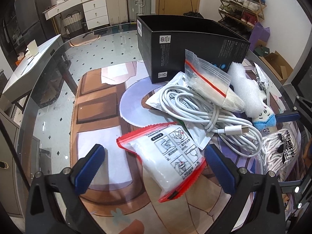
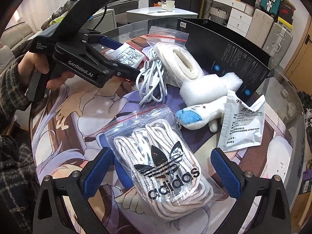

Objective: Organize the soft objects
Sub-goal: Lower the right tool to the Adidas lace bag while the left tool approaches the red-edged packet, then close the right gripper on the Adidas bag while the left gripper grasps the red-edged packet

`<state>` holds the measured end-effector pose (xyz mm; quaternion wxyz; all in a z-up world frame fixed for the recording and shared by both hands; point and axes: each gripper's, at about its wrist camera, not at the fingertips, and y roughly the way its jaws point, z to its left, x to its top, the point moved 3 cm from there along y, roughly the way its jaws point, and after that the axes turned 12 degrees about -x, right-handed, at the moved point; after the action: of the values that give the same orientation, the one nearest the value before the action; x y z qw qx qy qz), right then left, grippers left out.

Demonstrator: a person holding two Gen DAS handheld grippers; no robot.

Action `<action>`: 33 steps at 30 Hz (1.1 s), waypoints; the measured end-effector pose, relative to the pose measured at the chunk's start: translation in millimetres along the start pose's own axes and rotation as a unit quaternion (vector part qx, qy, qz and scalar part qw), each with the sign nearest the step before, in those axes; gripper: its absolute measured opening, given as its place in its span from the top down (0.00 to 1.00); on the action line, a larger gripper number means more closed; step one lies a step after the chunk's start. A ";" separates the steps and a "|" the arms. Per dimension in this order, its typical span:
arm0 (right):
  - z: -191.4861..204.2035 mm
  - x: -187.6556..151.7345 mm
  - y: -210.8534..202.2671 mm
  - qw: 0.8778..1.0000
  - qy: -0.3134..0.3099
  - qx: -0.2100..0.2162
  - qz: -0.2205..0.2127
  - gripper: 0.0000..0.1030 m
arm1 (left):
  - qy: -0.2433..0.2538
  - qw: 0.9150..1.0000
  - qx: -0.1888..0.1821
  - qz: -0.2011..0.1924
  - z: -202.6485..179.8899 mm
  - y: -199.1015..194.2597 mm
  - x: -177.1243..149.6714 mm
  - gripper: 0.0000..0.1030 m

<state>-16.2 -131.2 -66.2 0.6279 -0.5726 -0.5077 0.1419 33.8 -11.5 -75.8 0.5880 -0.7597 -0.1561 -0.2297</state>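
While both pairs of fingers stand spread and empty, we find the red-edged pouch (image 1: 167,159) between the left gripper (image 1: 154,167) tips and the shoelace bag (image 2: 165,167) between the right gripper (image 2: 161,171) tips, long axes running forward.

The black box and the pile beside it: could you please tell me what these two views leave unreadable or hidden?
- Black box: its inside is hidden by its own walls in both views.
- Printed sachet: left wrist view, mostly covered by the white cable.
- Small print on the red-edged bag: too small to read.
- Left tongs: right wrist view, far finger hidden behind the tool body.
- Plush toy: face too small in the left wrist view.
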 end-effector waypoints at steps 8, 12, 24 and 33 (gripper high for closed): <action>1.6 16.7 16.8 1.000 0.018 0.010 0.008 0.20 | 0.001 1.000 0.004 0.001 -0.9 -1.7 0.8 0.06; 0.4 20.7 14.3 1.000 0.026 0.007 0.009 0.34 | -0.001 1.000 0.005 0.000 -2.8 -4.7 1.1 0.19; 5.8 15.4 2.3 0.999 0.036 0.011 0.011 0.56 | -0.014 1.000 -0.007 -0.003 -5.8 -17.7 -9.5 0.39; -2.9 5.3 -23.2 0.997 0.083 -0.001 -0.006 0.58 | -0.003 1.000 -0.004 -0.020 -16.5 -36.2 -12.5 0.41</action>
<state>-20.8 -135.9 -43.2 0.6683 -0.5797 -0.4576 0.0896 2.2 -17.6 -49.4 0.5800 -0.7594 -0.1715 -0.2398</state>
